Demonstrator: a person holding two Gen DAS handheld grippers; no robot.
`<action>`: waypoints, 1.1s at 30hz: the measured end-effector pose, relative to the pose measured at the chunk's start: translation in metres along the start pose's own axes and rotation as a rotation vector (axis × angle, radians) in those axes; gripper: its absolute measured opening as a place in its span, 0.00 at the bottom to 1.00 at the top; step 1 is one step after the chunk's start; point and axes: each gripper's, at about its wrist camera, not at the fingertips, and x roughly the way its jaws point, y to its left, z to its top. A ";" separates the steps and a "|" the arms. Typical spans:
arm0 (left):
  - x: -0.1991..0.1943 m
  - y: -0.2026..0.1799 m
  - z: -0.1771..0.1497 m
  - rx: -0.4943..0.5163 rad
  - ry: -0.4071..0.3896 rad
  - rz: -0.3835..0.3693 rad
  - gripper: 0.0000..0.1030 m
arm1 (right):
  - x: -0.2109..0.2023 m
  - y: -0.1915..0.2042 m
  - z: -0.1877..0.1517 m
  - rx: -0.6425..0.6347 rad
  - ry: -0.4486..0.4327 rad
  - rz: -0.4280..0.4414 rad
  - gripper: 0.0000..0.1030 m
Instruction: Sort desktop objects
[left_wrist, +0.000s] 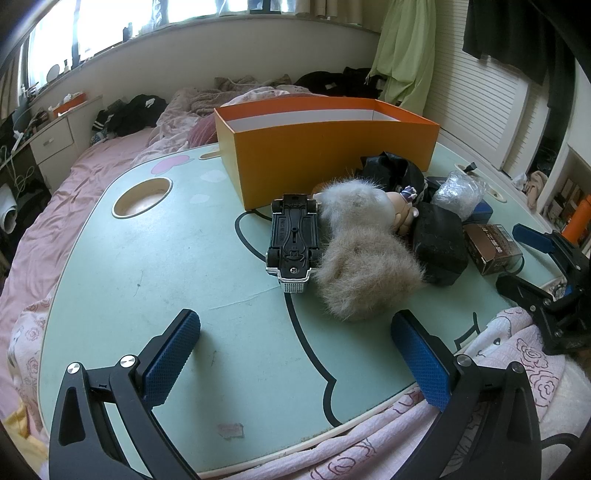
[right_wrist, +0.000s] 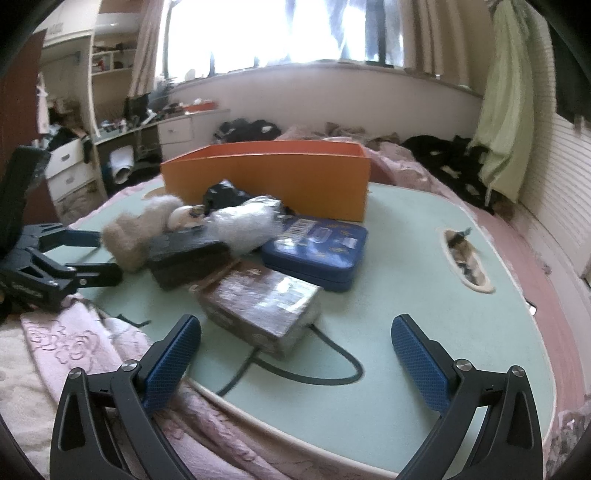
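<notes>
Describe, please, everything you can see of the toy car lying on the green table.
The toy car lies upside down on the pale green table, its black plastic underside facing up, with moulded ribs, a screw and embossed lettering too small to read. Black wheels show at its corners, and a shiny chrome grille end points toward the camera. Its far end sits close to the orange box, though contact is unclear. Its right side touches the fluffy beige fur toy. Neither gripper holds it, and it shows only in the left wrist view.

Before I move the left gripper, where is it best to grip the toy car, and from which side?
The toy car lies upside down, chassis up, its long axis pointing away from the open left gripper. Probably come from above and close across its narrow width at mid-body. The furry toy touches its right side, so that finger has little room.
</notes>
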 end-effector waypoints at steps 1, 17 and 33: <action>-0.002 -0.001 0.000 0.001 0.000 0.000 1.00 | -0.001 0.002 0.003 -0.007 0.001 0.003 1.00; -0.002 -0.001 0.000 0.001 0.000 0.000 1.00 | 0.005 0.032 0.037 -0.072 0.065 0.094 0.67; -0.032 -0.005 0.006 -0.004 -0.122 -0.044 0.85 | -0.023 0.010 0.029 -0.003 -0.059 0.183 0.66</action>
